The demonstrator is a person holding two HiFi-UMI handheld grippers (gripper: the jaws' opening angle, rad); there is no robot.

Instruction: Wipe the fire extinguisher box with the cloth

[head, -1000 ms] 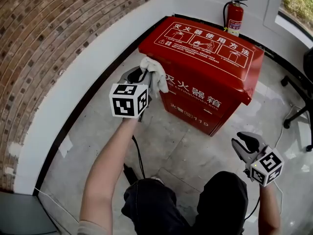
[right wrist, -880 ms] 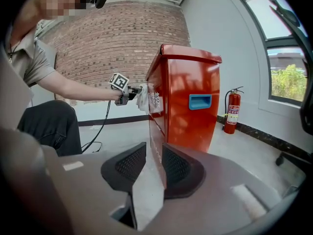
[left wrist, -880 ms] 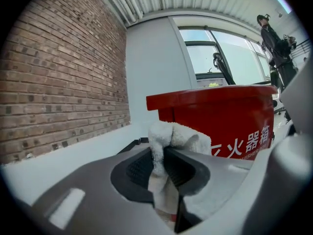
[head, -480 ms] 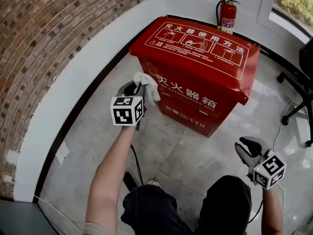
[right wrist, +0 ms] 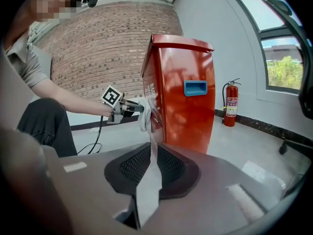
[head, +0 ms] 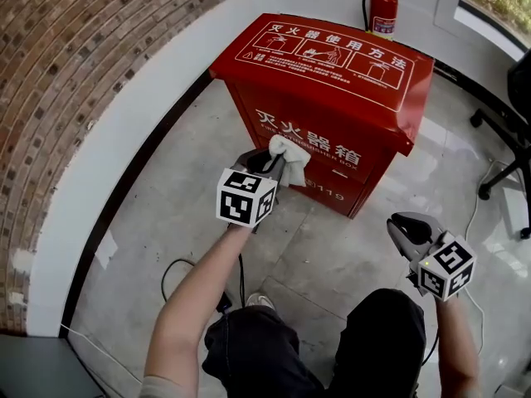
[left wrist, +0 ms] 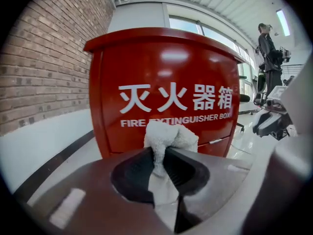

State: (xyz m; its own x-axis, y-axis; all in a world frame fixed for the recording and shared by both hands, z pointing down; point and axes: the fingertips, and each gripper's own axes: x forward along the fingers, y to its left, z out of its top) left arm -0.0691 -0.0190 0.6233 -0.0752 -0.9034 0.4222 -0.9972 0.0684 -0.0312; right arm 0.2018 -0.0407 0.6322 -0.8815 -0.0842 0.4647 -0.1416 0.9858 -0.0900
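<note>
Left gripper (head: pixel 272 162): jaws clamped on a white cloth (left wrist: pixel 169 137), which bunches out beyond the jaw tips. Red fire extinguisher box (head: pixel 328 81): directly ahead of those jaws, the cloth touching its front face below the white lettering. Fire extinguisher (head: pixel 381 10): on the floor behind the box. Right gripper (head: pixel 408 229): jaws together, nothing between them, the box's corner well ahead of them.
</note>
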